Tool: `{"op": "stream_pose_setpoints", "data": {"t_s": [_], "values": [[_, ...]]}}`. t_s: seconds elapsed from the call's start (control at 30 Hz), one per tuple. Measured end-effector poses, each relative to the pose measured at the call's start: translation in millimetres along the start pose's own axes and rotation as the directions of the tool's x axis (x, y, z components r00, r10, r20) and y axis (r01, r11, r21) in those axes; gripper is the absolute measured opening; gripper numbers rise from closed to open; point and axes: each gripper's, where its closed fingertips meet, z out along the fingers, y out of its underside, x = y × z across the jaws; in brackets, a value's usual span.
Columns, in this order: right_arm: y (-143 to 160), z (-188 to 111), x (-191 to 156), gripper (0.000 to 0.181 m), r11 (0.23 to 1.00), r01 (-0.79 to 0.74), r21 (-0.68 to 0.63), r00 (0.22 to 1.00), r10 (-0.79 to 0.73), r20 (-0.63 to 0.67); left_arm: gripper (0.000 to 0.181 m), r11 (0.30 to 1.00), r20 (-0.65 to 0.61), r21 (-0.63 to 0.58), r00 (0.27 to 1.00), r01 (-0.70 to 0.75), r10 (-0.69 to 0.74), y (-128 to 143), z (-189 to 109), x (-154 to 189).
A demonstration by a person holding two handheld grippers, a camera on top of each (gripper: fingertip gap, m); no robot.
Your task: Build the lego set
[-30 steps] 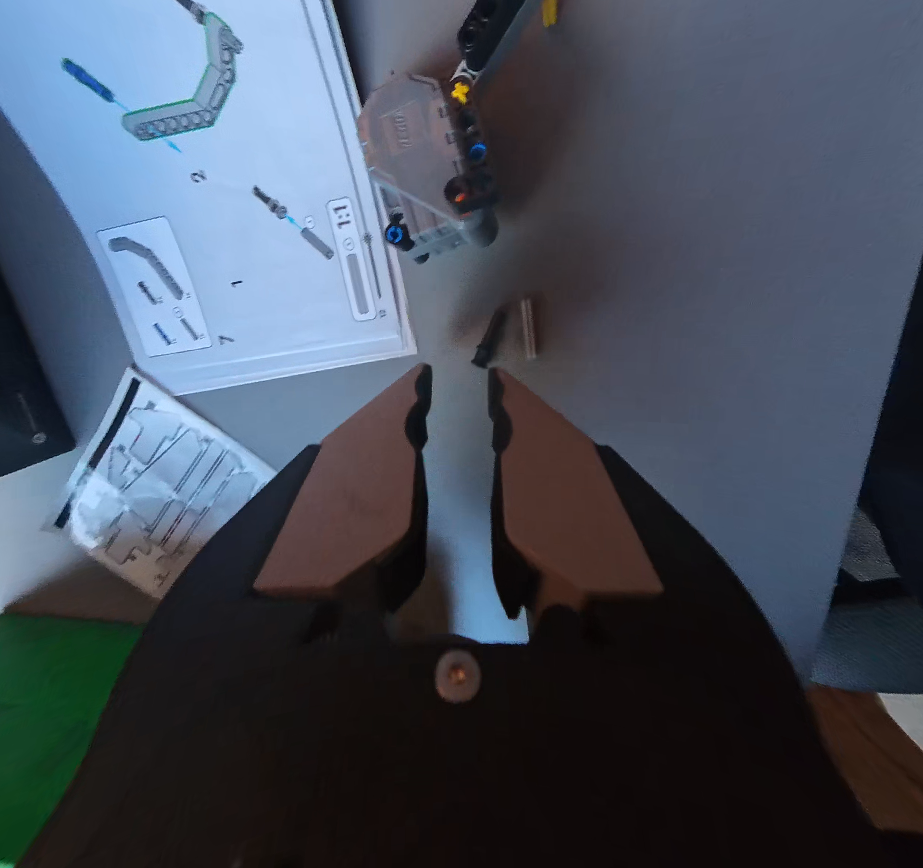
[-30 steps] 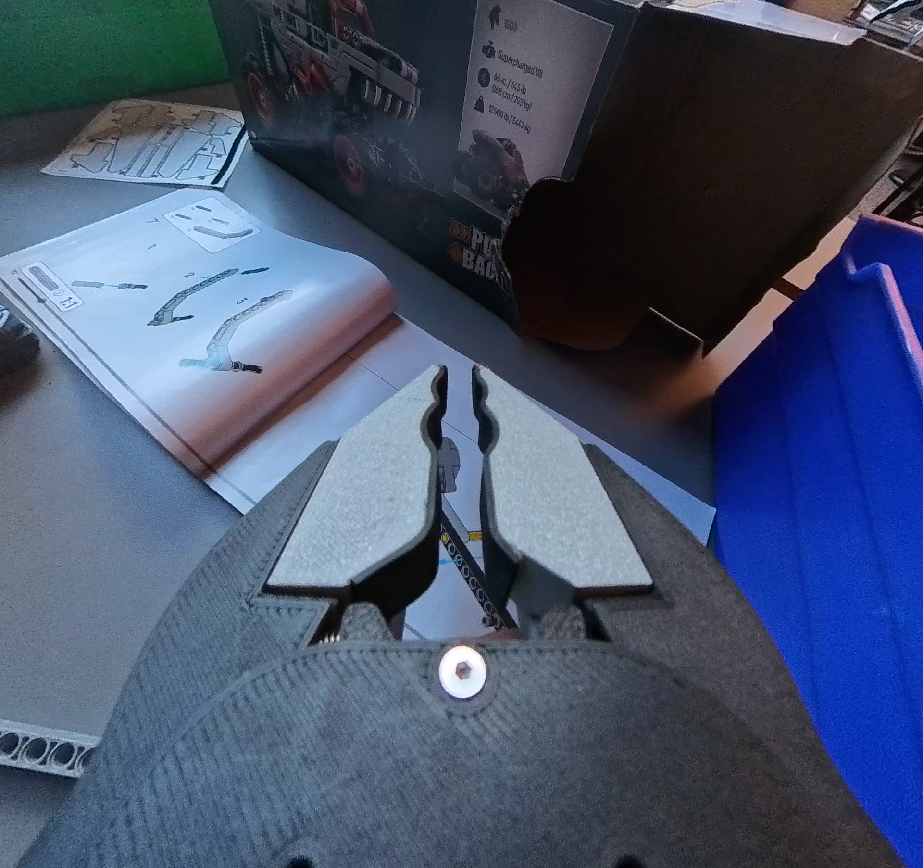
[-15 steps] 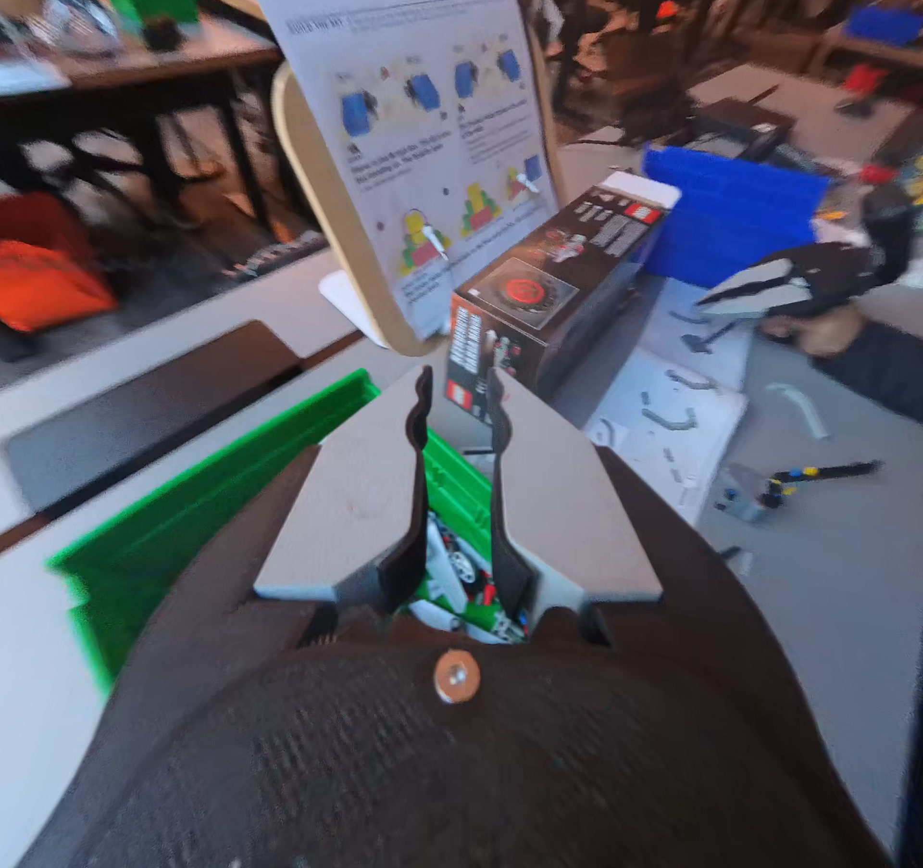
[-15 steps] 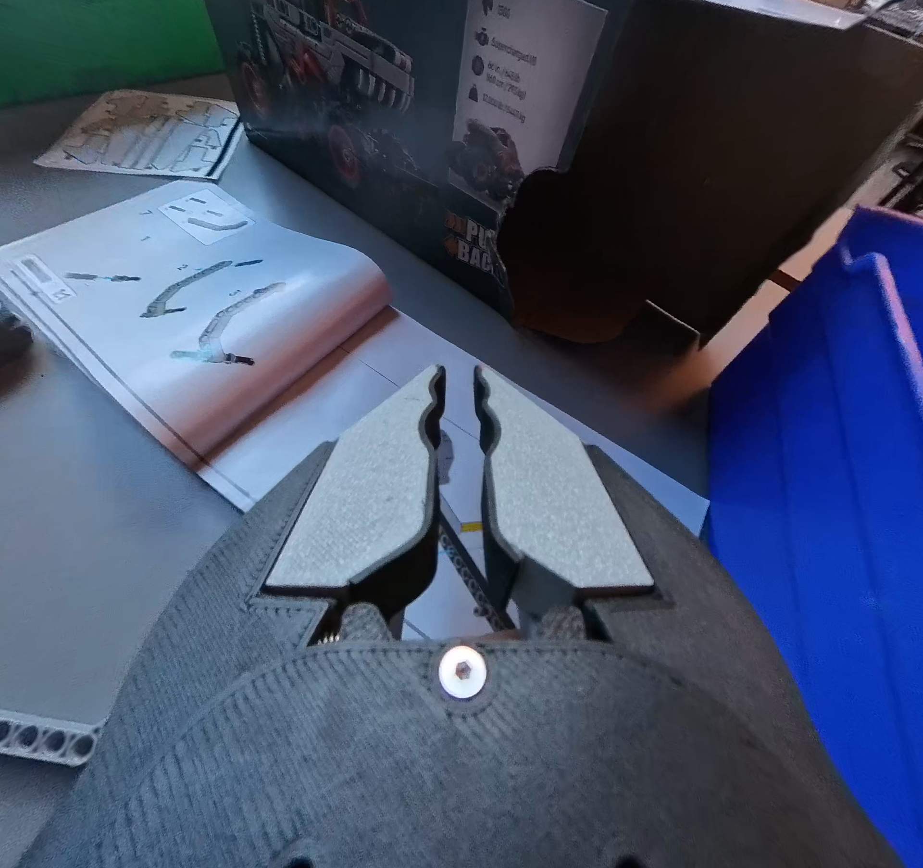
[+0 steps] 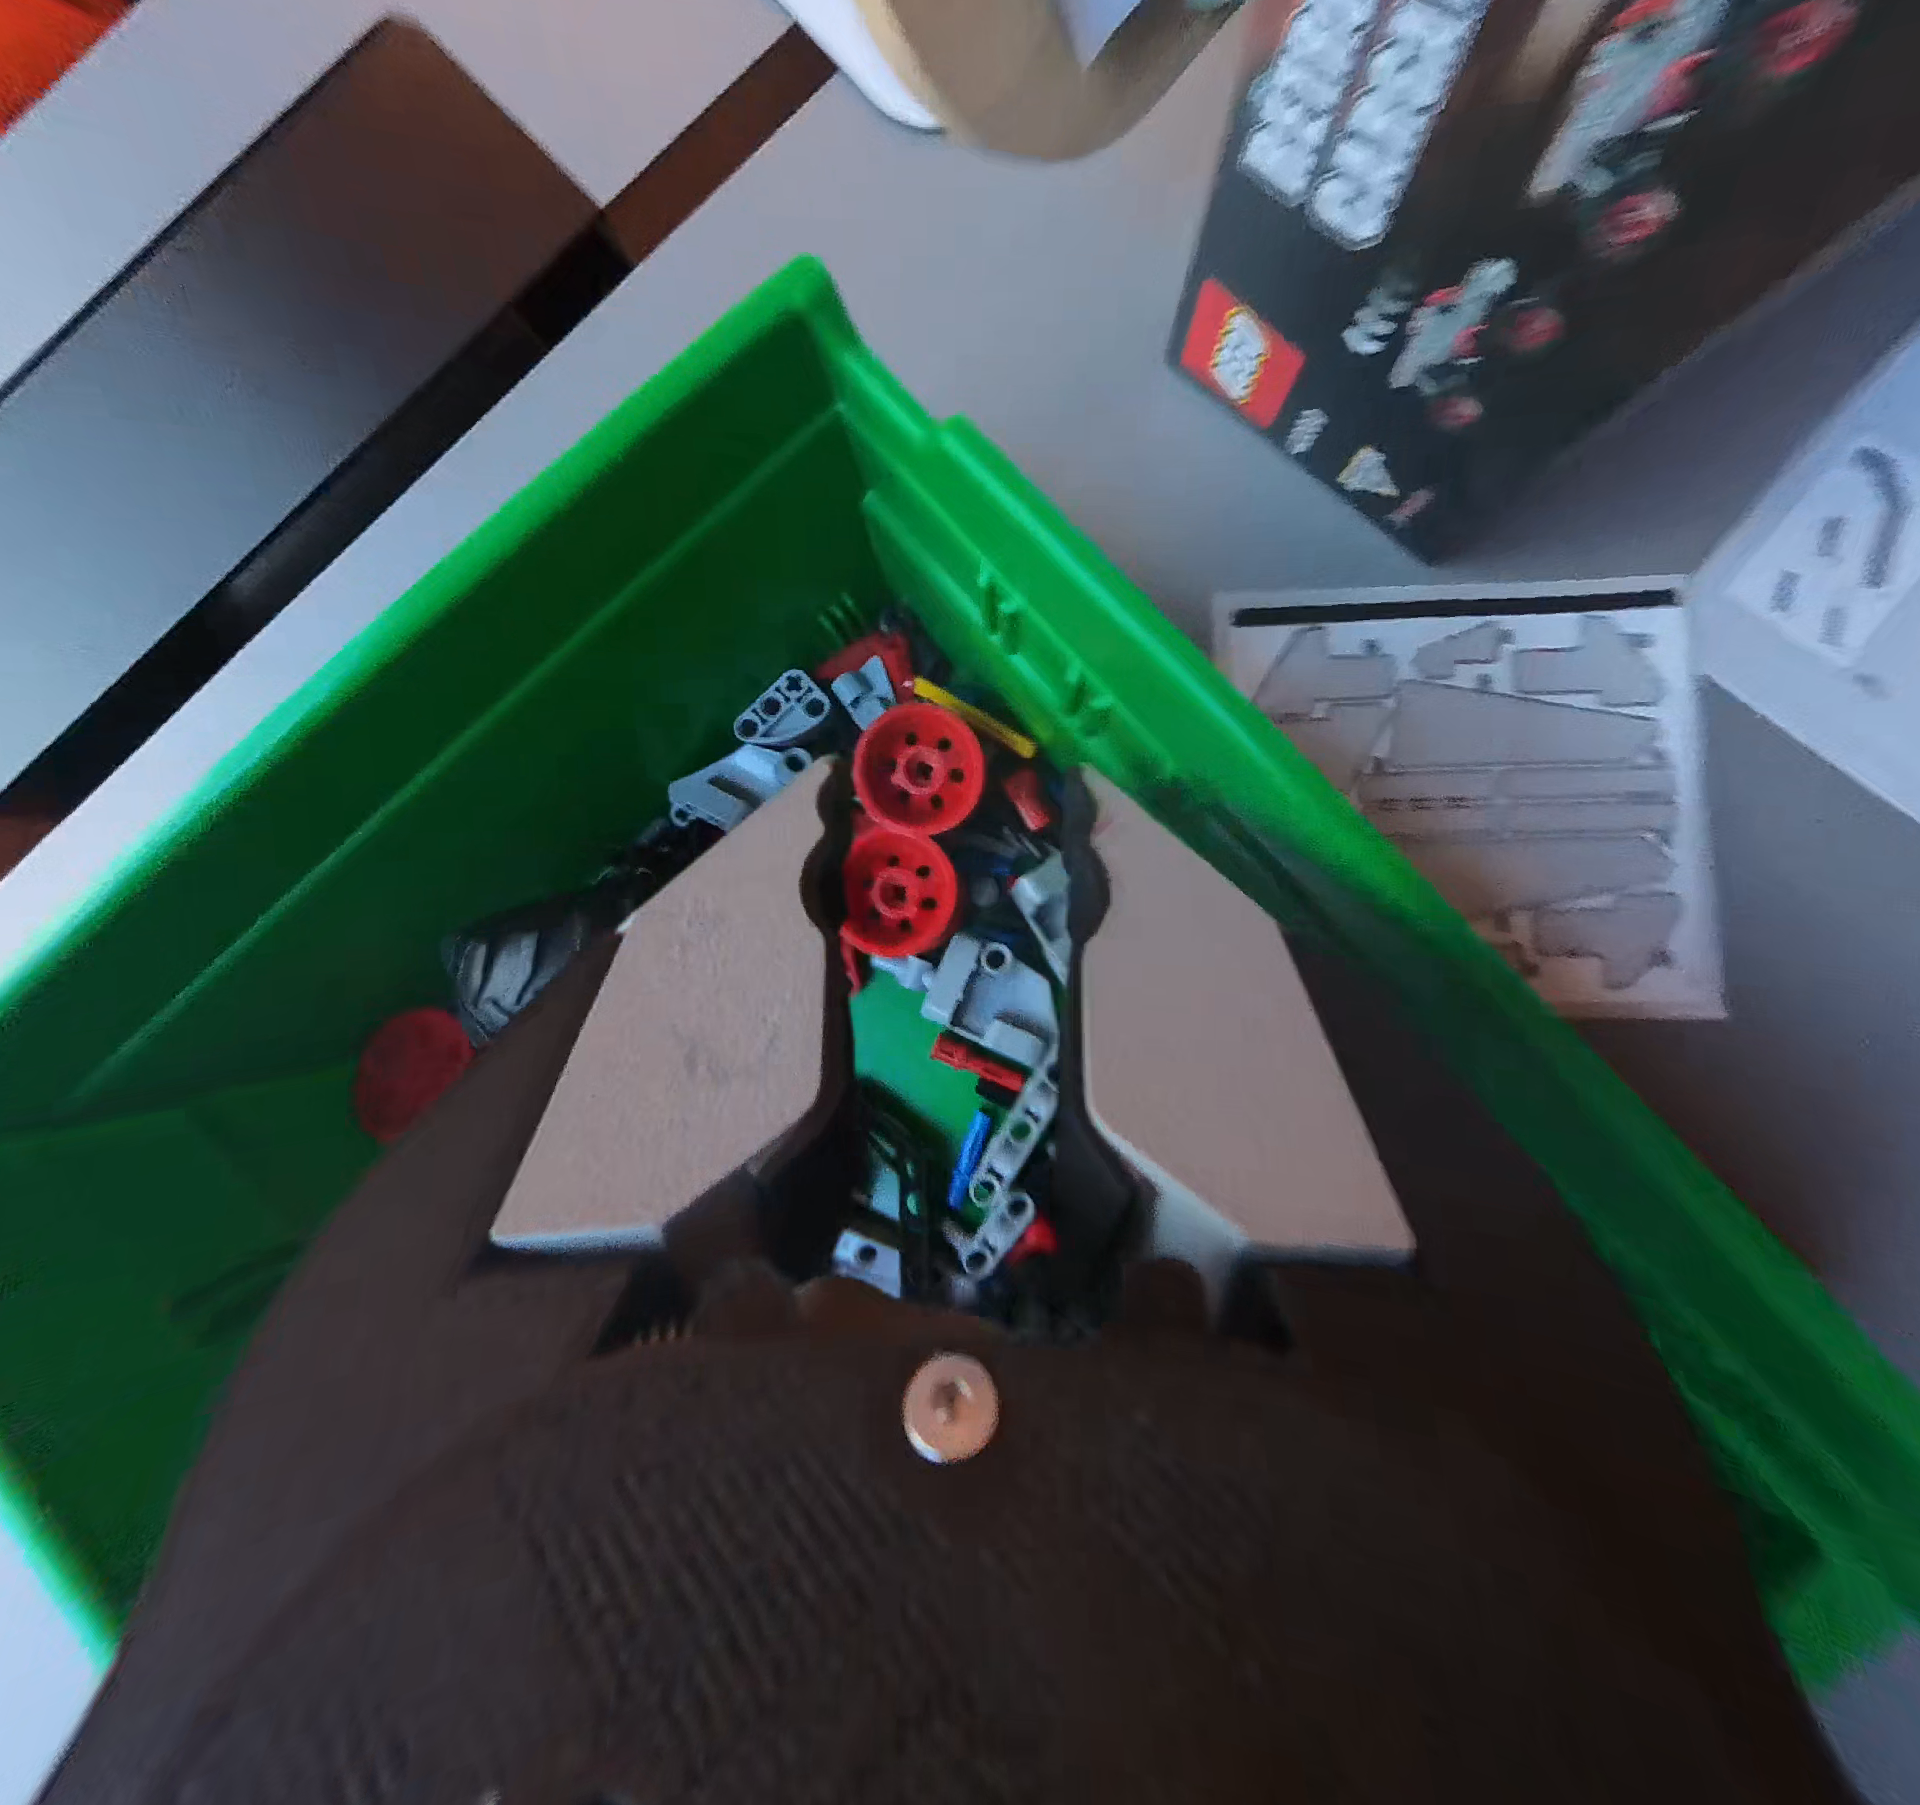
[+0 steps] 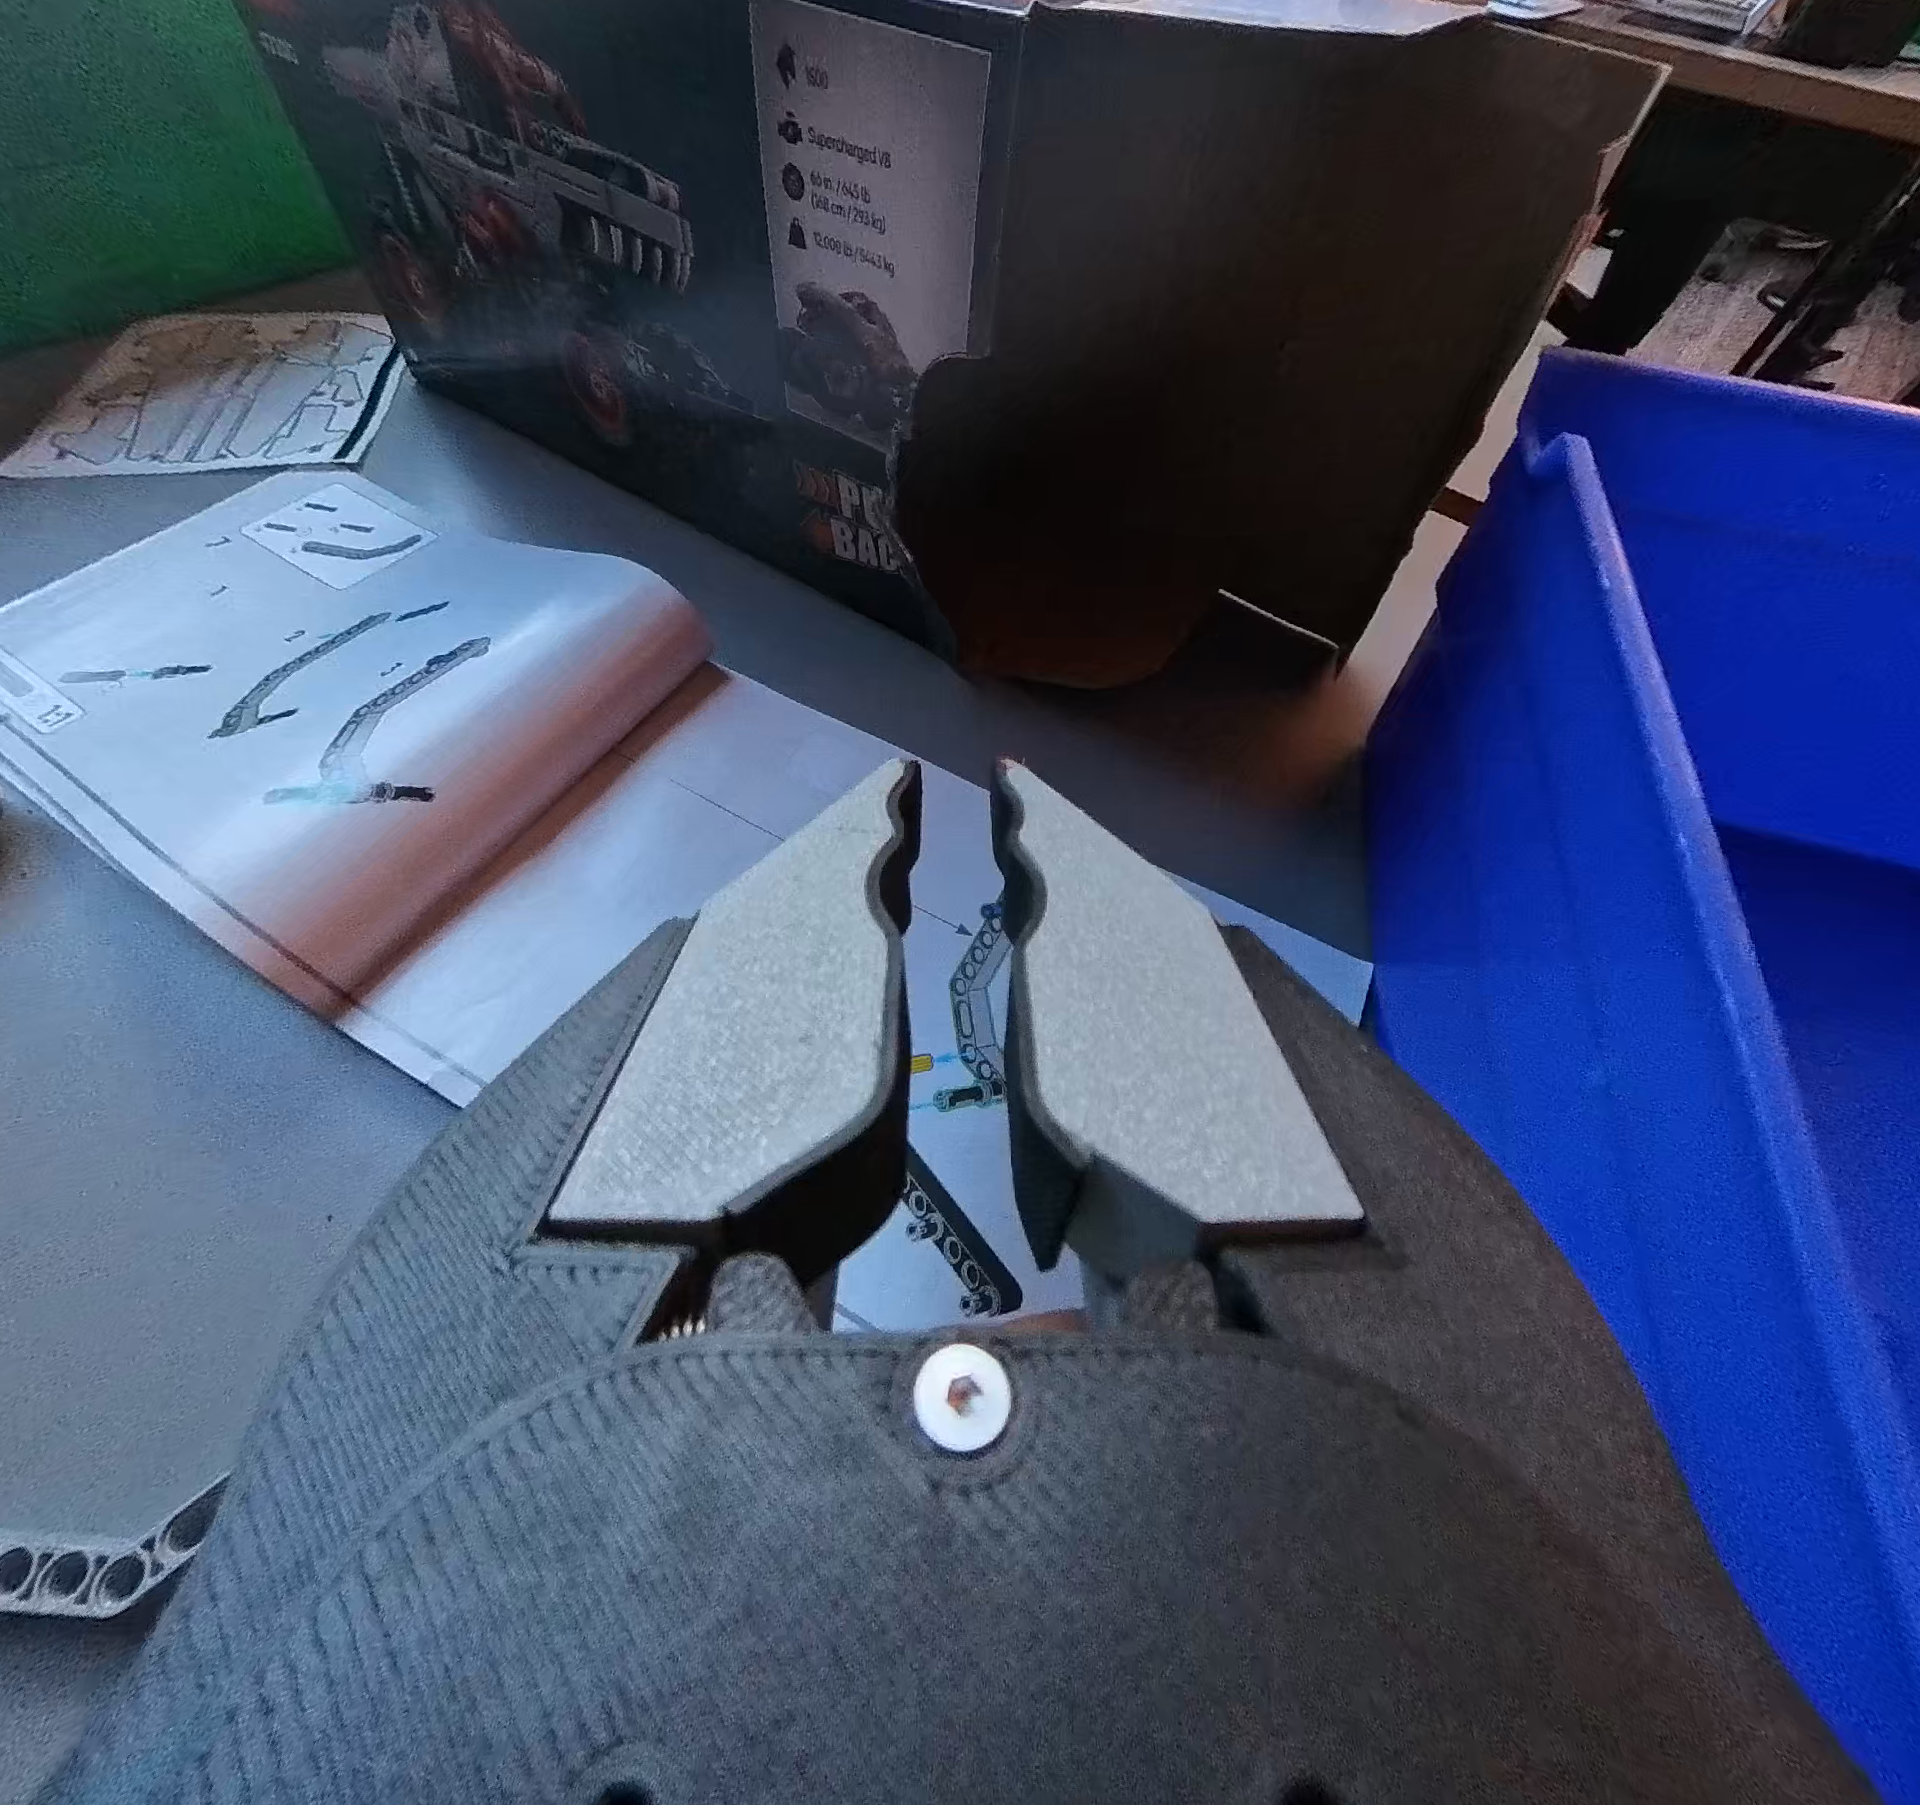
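**Left fingers apart over the parts bin, right fingers apart over the manual**

The left gripper point(image 5: 951, 851) points steeply down into the green plastic bin point(image 5: 436, 747), its fingers point(image 5: 686, 1017) spread wide and holding nothing. Loose lego pieces lie on the bin floor in the gap between them: two round red wheel hubs point(image 5: 914, 768), one above the other near the fingertips, grey beams point(image 5: 987, 986) lower down, and small blue and red bits by the finger roots. A black tyre point(image 5: 514, 960) sits just left of the left finger. Only this view looks inside the bin. To the right, outside it, a white sticker sheet point(image 5: 1486, 799) lies flat on the grey desk point(image 5: 1039, 301), with the black lego box point(image 5: 1507, 197) beyond; the picture is blurred there.

The right gripper point(image 6: 956, 799) is held low and nearly level over the open instruction booklet point(image 6: 343, 716), fingers point(image 6: 769, 1017) parted by a narrow gap and empty. Printed drawings of beams show on the page between them. This view alone shows a flat grey perforated panel point(image 6: 94, 1568) at the lower left edge and a blue plastic bin point(image 6: 1662, 924) just right of the gripper. The box stands behind the booklet, its end flap torn open.
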Motion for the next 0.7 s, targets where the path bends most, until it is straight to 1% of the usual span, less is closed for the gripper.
{"op": "stream_pose_setpoints", "data": {"t_s": [0.03,0.1,0.13,0.17,0.2,0.23,0.27,0.33,0.37,0.4,0.43,0.47,0.5,0.53,0.6,0.63,0.67,0.7], "values": [[0,0,0,0.011,1.000,0.003,-0.001,1.000,-0.003,-0.002,0.039,1.000,0.006,-0.018,1.000,0.014,-0.014,4,10,-2],[0,0,0,0.011,1.000,0.005,-0.001,1.000,-0.005,-0.005,0.040,0.996,-0.022,-0.092,0.999,0.023,-0.025,18,28,1],[0,0,0,0.011,1.000,0.005,-0.001,1.000,-0.005,-0.006,0.030,0.992,0.039,-0.129,0.999,0.012,-0.007,27,34,-9],[0,0,0,0.011,1.000,0.005,0.000,1.000,-0.005,-0.006,0.020,0.988,0.131,-0.154,0.991,-0.011,0.031,32,33,-25],[0,0,0,0.011,1.000,0.004,0.001,1.000,-0.004,-0.006,0.010,0.970,0.160,-0.244,0.985,-0.022,0.062,48,30,-31],[0,0,1,0.011,1.000,0.003,0.000,1.000,-0.003,-0.006,0.003,0.953,0.167,-0.300,0.983,-0.029,0.082,59,26,-34],[0,0,1,0.011,1.000,0.002,-0.001,1.000,-0.002,-0.006,0.002,0.950,0.178,-0.309,0.979,-0.040,0.099,62,22,-37],[1,1,1,0.010,1.000,0.002,-0.004,1.000,-0.002,-0.007,0.010,0.947,0.197,-0.322,0.977,-0.015,0.082,65,13,-43],[1,1,1,0.010,1.000,0.002,-0.006,1.000,-0.003,-0.008,0.014,0.955,0.178,-0.296,0.982,-0.014,0.070,60,10,-40],[1,1,1,0.010,1.000,0.003,-0.008,1.000,-0.003,-0.010,0.018,0.967,0.119,-0.253,0.991,-0.026,0.057,53,9,-29],[1,1,1,0.010,1.000,0.004,-0.009,1.000,-0.004,-0.012,0.022,0.978,0.033,-0.206,0.998,-0.041,0.049,44,8,-13],[1,1,2,0.010,1.000,0.005,-0.010,1.000,-0.006,-0.014,0.026,0.984,-0.057,-0.169,0.997,-0.063,0.054,38,7,4],[1,1,2,0.010,1.000,0.007,-0.010,1.000,-0.007,-0.016,0.028,0.984,-0.119,-0.152,0.990,-0.088,0.071,36,6,17],[1,1,2,0.010,1.000,0.008,-0.010,1.000,-0.008,-0.018,0.031,0.980,-0.152,-0.156,0.983,-0.122,0.098,37,8,26],[1,1,2,0.010,1.000,0.012,-0.013,1.000,-0.012,-0.022,0.039,0.960,-0.200,-0.199,0.967,-0.199,0.159,50,14,39],[2,2,2,0.010,1.000,0.013,-0.015,1.000,-0.013,-0.024,0.041,0.944,-0.199,-0.238,0.963,-0.228,0.182,58,20,40],[2,2,2,0.010,1.000,0.015,-0.016,1.000,-0.015,-0.026,0.040,0.950,-0.188,-0.230,0.967,-0.212,0.170,56,22,39],[2,2,2,0.010,1.000,0.017,-0.018,0.999,-0.017,-0.028,0.045,0.946,-0.152,-0.259,0.975,-0.196,0.160,58,22,30]]}}
